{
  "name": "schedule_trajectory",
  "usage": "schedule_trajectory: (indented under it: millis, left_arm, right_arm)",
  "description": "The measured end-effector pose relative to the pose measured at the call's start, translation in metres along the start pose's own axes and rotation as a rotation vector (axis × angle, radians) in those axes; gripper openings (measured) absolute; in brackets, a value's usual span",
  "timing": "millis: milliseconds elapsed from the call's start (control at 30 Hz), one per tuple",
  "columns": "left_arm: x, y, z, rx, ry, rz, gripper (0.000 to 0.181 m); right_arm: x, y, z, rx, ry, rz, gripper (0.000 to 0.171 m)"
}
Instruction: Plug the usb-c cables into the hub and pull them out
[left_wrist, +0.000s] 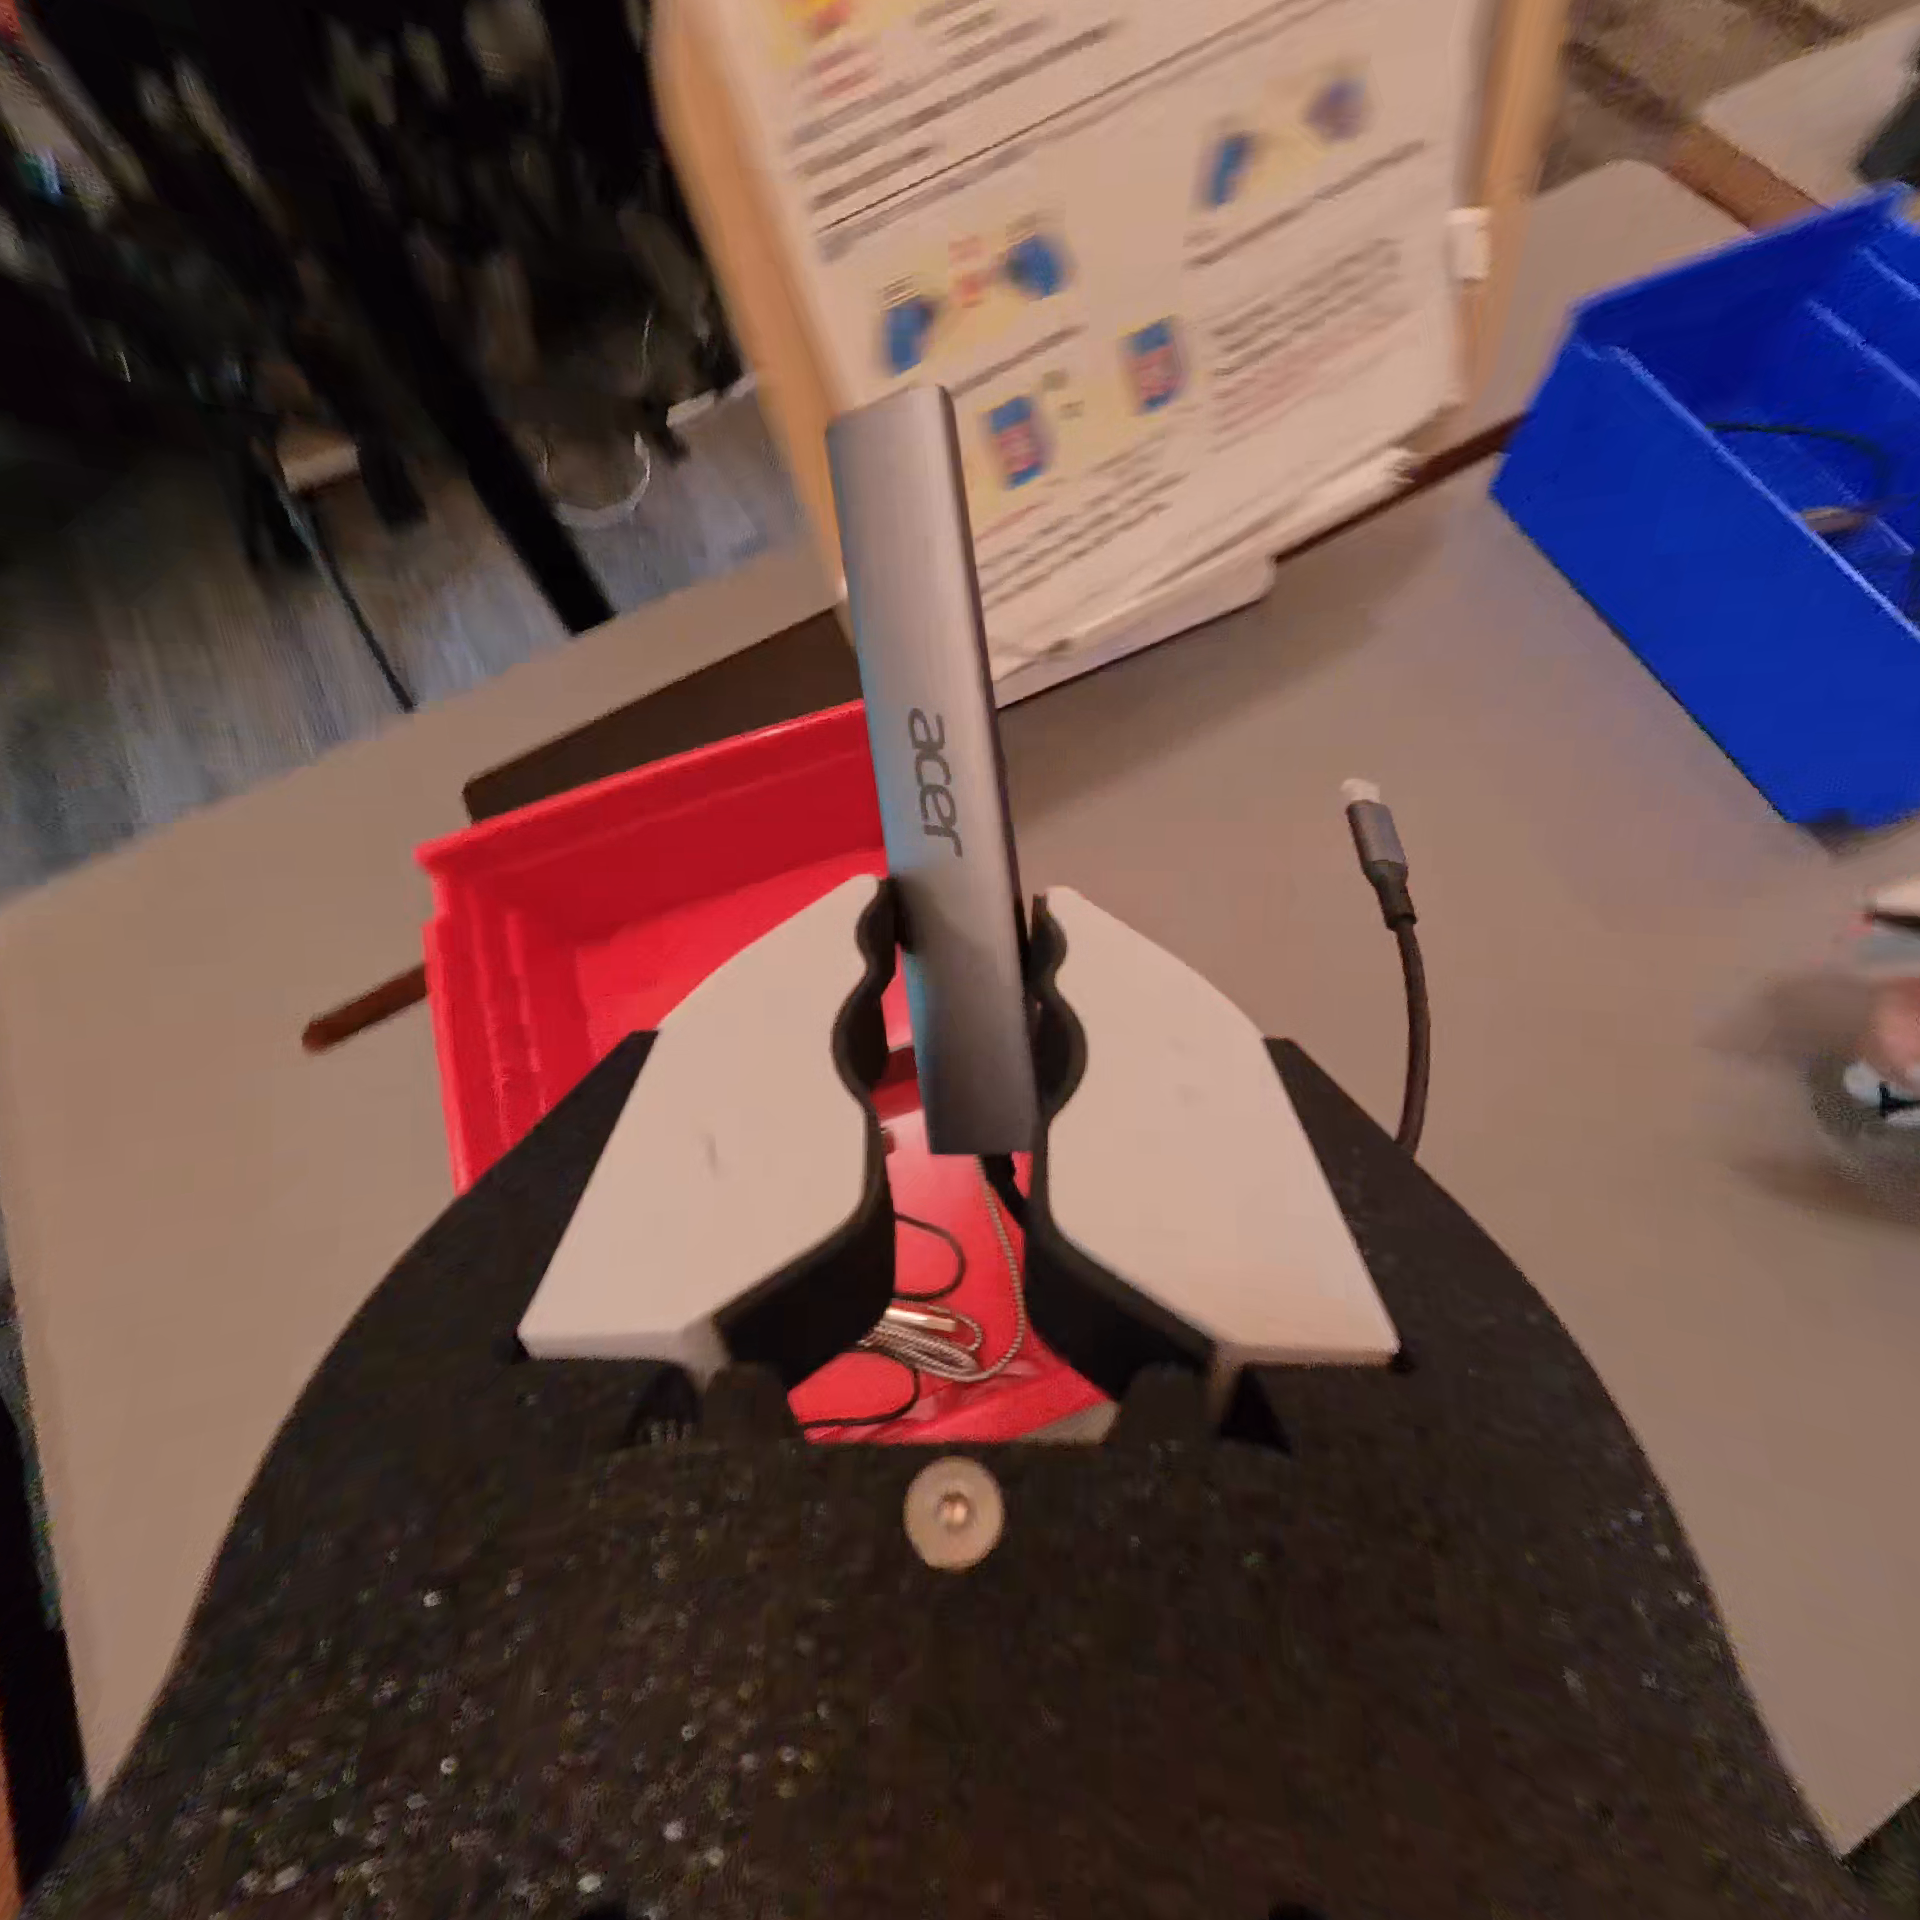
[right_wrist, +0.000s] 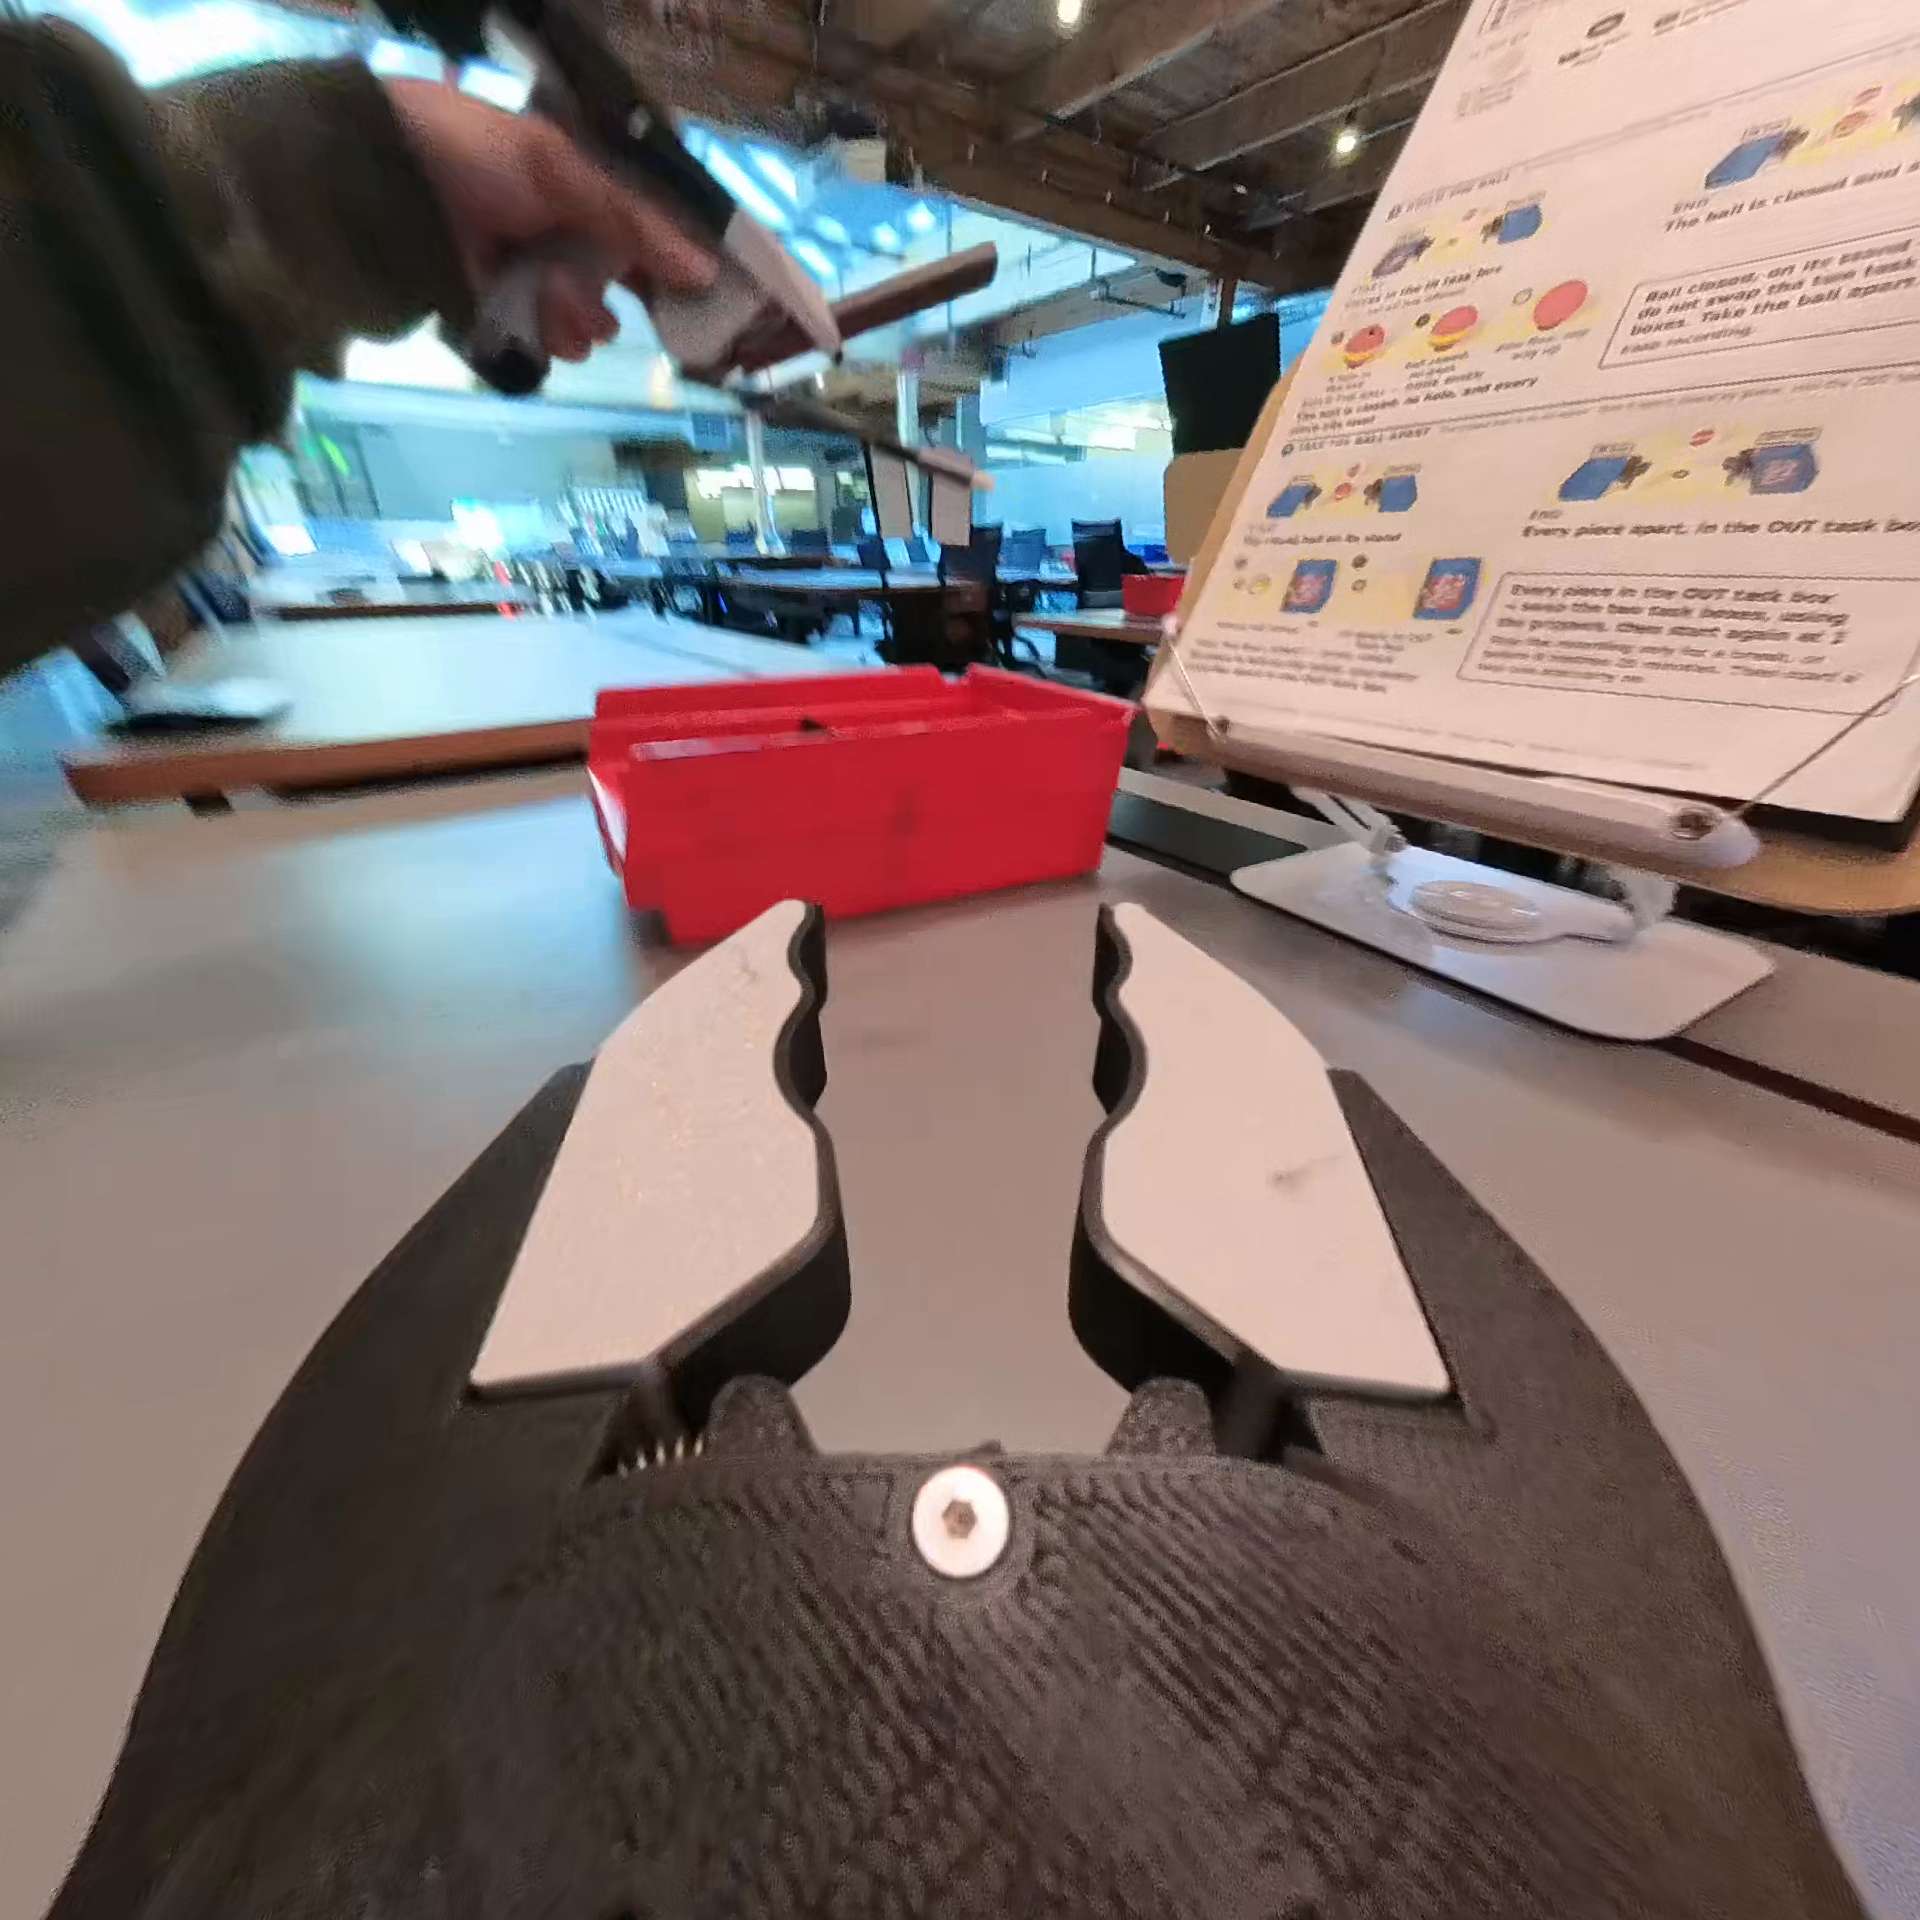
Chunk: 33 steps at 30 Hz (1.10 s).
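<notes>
My left gripper (left_wrist: 961, 914) is shut on a long grey USB hub (left_wrist: 920, 665), held upright above the red bin (left_wrist: 623, 914). The hub's own black cable with a USB-C plug (left_wrist: 1377, 847) curls up to its right, free in the air. Braided cables (left_wrist: 925, 1345) lie in the red bin below the hub. My right gripper (right_wrist: 961, 935) is open and empty, low over the grey table (right_wrist: 312, 987), pointing at the red bin (right_wrist: 862, 800). The left gripper (right_wrist: 748, 301), held by a hand (right_wrist: 540, 208), shows blurred at the upper left of the right wrist view.
A blue bin (left_wrist: 1745, 520) stands at the far right of the table with a dark cable in it. An instruction sheet on a stand (right_wrist: 1558, 416) rises behind the red bin, its white base plate (right_wrist: 1507, 935) on the table. Table edges lie left and far.
</notes>
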<state>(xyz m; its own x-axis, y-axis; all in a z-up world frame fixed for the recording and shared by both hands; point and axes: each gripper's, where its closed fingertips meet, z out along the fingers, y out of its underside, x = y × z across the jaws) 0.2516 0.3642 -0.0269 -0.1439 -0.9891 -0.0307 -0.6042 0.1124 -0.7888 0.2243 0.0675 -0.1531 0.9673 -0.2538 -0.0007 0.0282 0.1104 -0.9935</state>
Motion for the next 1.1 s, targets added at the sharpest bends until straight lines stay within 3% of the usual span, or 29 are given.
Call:
schedule_trajectory:
  millis: [33,167,367,467,533,667,833,967,1100]
  left_arm:
    - [0.025,0.002,-0.008,0.030,0.007,0.073,0.024]
    - [0.121,0.040,-0.014,0.091,-0.015,0.272,0.024]
    - [0.241,0.109,0.016,0.163,-0.065,0.494,0.023]
    - [0.278,0.126,0.027,0.184,-0.039,0.524,0.023]
    - [0.291,0.129,0.031,0.204,-0.042,0.529,0.023]
    - [0.306,0.123,0.028,0.296,-0.047,0.545,0.025]
    - [0.340,0.118,-0.003,0.398,0.347,0.366,0.034]
    - [0.344,0.115,-0.012,0.373,0.594,0.112,0.037]
    - [0.360,0.126,-0.003,0.276,0.733,0.058,0.038]
  right_arm:
    - [-0.005,-0.012,0.001,0.038,-0.008,0.056,0.050]
    - [-0.019,-0.058,0.005,0.134,-0.019,0.230,0.052]
    - [-0.031,-0.042,0.012,0.043,-0.049,0.474,0.052]
    - [-0.041,-0.030,0.005,0.018,-0.119,0.579,0.038]
    - [-0.049,-0.027,-0.002,-0.015,-0.174,0.605,0.015]
    - [-0.050,-0.040,-0.014,0.030,-0.270,0.588,0.012]
    - [-0.054,-0.062,-0.043,0.080,-0.655,0.715,0.010]
    - [-0.047,-0.065,-0.058,0.134,-0.765,0.777,0.010]
    - [-0.063,-0.062,-0.058,0.114,-0.835,0.748,0.010]
